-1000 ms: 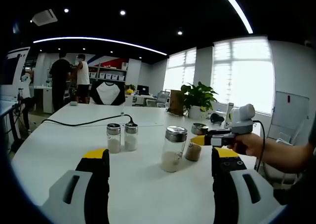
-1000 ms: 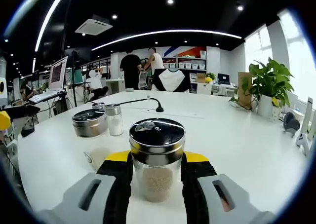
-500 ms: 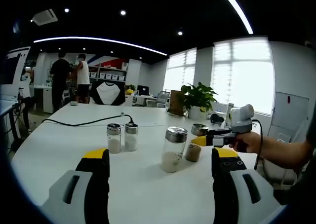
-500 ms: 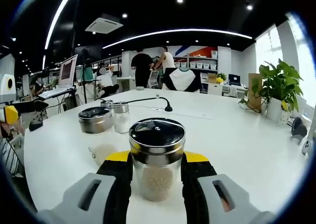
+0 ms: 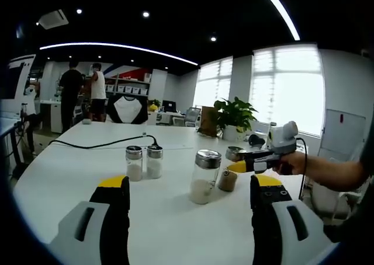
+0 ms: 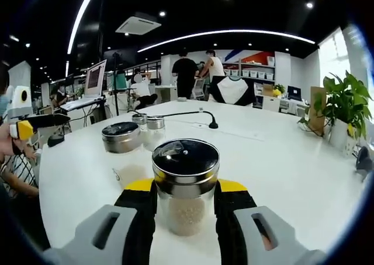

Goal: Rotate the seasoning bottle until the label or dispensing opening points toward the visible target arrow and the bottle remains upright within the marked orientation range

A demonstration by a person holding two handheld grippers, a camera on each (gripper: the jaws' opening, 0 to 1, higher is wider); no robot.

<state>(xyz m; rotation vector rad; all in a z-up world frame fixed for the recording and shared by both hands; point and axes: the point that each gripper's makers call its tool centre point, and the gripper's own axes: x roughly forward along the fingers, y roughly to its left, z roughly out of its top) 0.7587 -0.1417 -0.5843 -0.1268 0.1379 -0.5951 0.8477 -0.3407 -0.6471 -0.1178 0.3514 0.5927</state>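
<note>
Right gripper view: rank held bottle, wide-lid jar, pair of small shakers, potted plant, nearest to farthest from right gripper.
1. Held bottle: between the right gripper's jaws, dead centre.
2. Wide-lid jar: just beyond, to the left.
3. Pair of small shakers: behind the jar, left of centre; the two stand side by side, too close to split.
4. Potted plant: far right edge of the table.

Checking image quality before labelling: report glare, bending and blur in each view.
Left gripper view: windows blown out white, the table curved by the fisheye. Right gripper view: held seasoning bottle sharp, ceiling light strip bent into an arc, distant people soft.
</note>
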